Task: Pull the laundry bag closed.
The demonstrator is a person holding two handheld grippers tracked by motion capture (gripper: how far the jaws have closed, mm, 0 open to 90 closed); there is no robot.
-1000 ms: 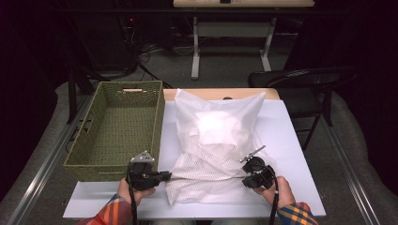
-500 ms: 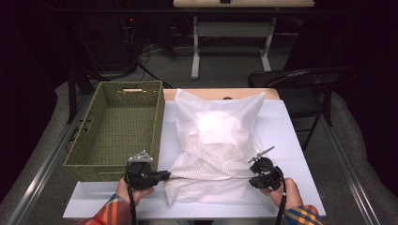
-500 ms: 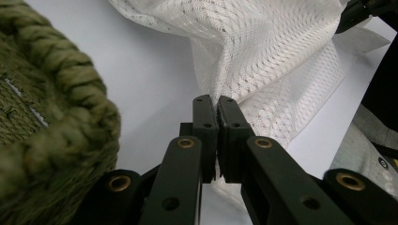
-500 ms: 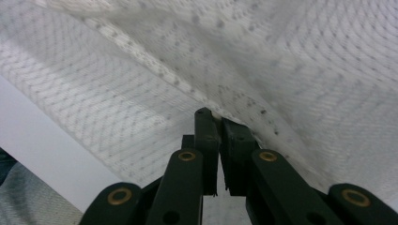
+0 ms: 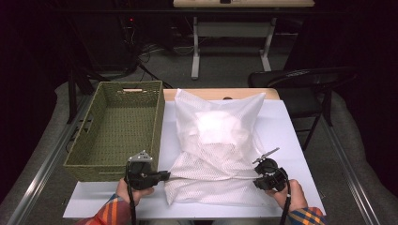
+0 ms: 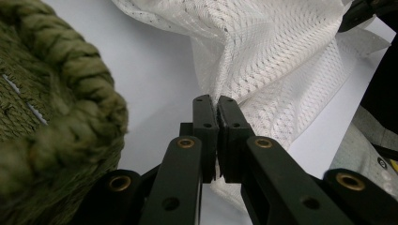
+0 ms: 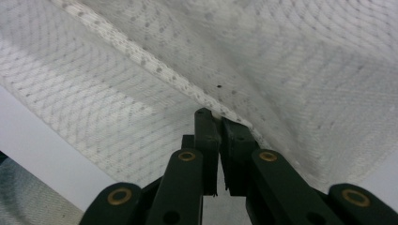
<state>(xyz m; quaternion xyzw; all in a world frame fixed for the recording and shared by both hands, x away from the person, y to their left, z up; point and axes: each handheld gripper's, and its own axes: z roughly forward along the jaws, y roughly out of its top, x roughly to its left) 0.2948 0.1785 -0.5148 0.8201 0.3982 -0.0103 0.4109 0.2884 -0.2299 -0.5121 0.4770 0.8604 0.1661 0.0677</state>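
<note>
A white mesh laundry bag (image 5: 216,150) with something white stuffed inside lies on the white table top (image 5: 281,126). My left gripper (image 5: 165,176) is shut on the bag's near left edge, and in the left gripper view the mesh (image 6: 263,61) is pinched between the jaws at the left gripper's tip (image 6: 217,101). My right gripper (image 5: 257,177) is shut on the bag's near right edge; the right gripper view shows a hem of the mesh (image 7: 155,70) running into the shut jaws of the right gripper (image 7: 217,117).
A green woven basket (image 5: 98,164) stands empty at the left, its near corner (image 6: 56,108) close beside my left gripper. A dark chair (image 5: 305,79) sits past the table's right far corner. Metal rails run along both sides of the table.
My right gripper has shifted a little to the right with the bag's edge, pulling the mesh flatter. The left gripper has stayed put.
</note>
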